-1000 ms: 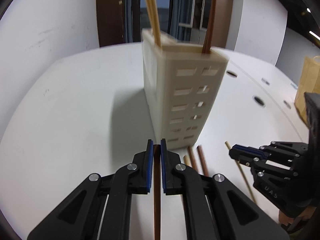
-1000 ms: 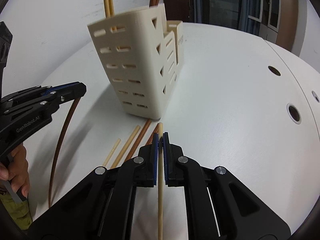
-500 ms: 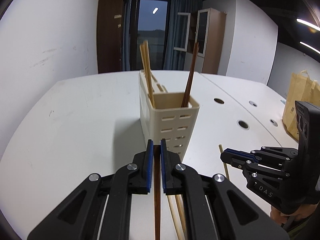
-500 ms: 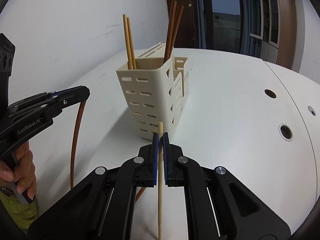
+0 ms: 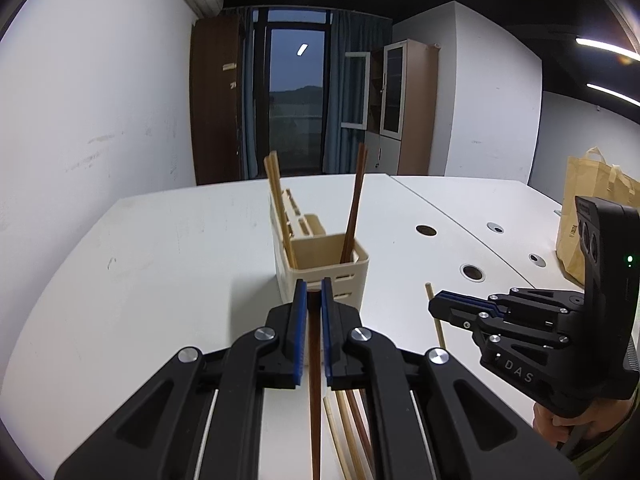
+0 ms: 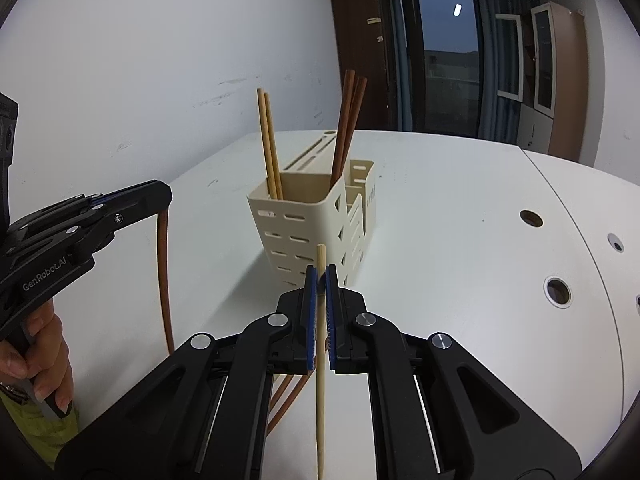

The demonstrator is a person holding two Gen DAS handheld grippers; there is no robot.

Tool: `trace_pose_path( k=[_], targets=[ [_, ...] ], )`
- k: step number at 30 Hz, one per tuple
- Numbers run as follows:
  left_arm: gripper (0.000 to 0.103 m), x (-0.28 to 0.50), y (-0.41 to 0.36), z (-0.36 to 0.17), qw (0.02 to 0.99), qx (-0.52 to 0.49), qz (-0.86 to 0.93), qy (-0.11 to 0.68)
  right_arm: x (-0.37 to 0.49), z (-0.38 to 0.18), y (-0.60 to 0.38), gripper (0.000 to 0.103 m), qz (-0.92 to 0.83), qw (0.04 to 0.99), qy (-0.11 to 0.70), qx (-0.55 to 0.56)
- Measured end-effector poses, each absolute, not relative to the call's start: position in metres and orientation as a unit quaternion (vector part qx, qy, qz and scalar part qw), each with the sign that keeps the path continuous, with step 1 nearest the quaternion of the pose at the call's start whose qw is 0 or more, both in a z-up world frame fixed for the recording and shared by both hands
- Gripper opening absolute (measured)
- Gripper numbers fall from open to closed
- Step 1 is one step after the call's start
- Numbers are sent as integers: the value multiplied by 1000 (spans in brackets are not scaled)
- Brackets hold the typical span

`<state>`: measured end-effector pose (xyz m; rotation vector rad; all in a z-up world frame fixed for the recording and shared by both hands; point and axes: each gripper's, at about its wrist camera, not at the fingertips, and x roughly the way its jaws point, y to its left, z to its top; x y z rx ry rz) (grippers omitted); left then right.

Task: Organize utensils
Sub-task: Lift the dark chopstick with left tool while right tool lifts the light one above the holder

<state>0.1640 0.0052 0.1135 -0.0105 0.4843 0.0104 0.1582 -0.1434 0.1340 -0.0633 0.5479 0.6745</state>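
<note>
Both grippers have risen; left gripper (image 5: 314,296) clamps a dark chopstick (image 5: 315,400), right gripper (image 6: 319,280) a pale chopstick (image 6: 320,380), holder (image 5: 320,264) ahead.

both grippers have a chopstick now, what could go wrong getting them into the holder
1. The left gripper pinches the dark chopstick and the right gripper the light chopstick in narrow grips; either could pivot or slip.
2. The holder already has sticks leaning across its opening, which could block entry.
3. The tall holder might tip if nudged.
</note>
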Motion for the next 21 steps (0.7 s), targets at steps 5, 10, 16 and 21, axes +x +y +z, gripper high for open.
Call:
trace_pose_path(
  k=[5,10,16,21],
  targets=[
    [7,164,3,127,974,1,7,225,156,149,-142,4,328,910,250,-36],
    [7,166,2,143,978,-3,7,207,154,166,-135,4,333,914,227,-38],
    [7,171,0,157,982,5,7,189,154,183,-127,4,334,920,199,-51],
    [7,174,4,170,986,-3,6,169,160,189,-126,4,334,922,189,-44]
  ],
)
